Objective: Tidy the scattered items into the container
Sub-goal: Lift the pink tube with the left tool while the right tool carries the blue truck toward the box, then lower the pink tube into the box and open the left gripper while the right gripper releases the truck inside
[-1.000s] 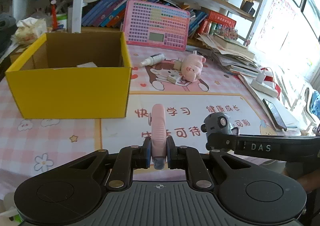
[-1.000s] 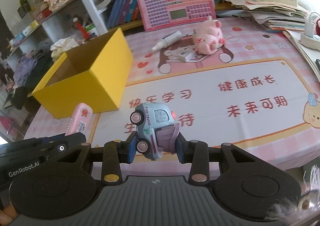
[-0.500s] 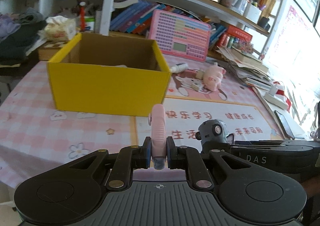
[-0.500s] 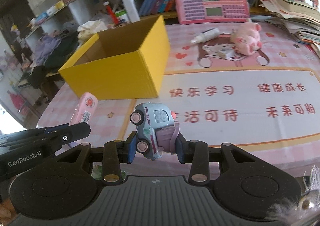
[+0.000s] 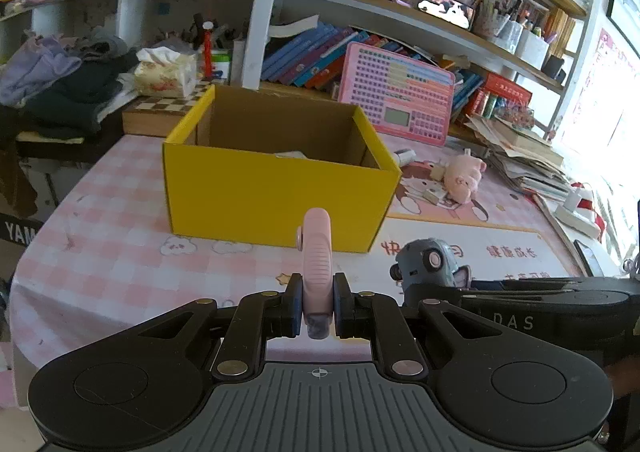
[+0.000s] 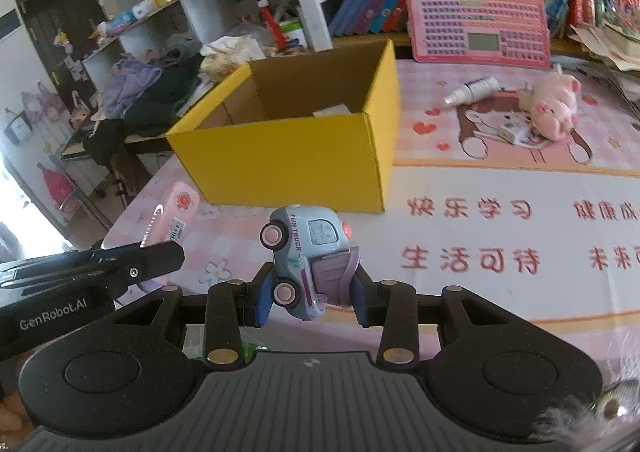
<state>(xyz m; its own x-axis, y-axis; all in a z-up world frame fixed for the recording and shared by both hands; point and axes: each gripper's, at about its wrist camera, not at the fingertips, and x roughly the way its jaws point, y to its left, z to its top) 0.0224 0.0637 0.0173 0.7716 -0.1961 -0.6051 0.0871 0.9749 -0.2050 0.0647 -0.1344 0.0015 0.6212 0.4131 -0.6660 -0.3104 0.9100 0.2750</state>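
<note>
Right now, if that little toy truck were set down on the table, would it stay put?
Probably not: the toy truck has free-looking pink wheels, so it may roll on the smooth mat. It looks light, hard plastic, held tilted in the right tool.

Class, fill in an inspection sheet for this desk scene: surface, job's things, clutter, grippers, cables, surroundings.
Surface: pink checked tablecloth with printed characters.
Job's things: open yellow box on the cloth, something pale inside; pink case and toy truck held short of it; pig plush, spray bottle and a small packet lie on the cloth right of the box.
Clutter: paper stack, clothes pile.
Grippers: left gripper shut on pink case; right gripper shut on toy truck.
Cables: nothing seen.
Surroundings: shelves of books, pink toy keyboard leaning behind the box.
</note>
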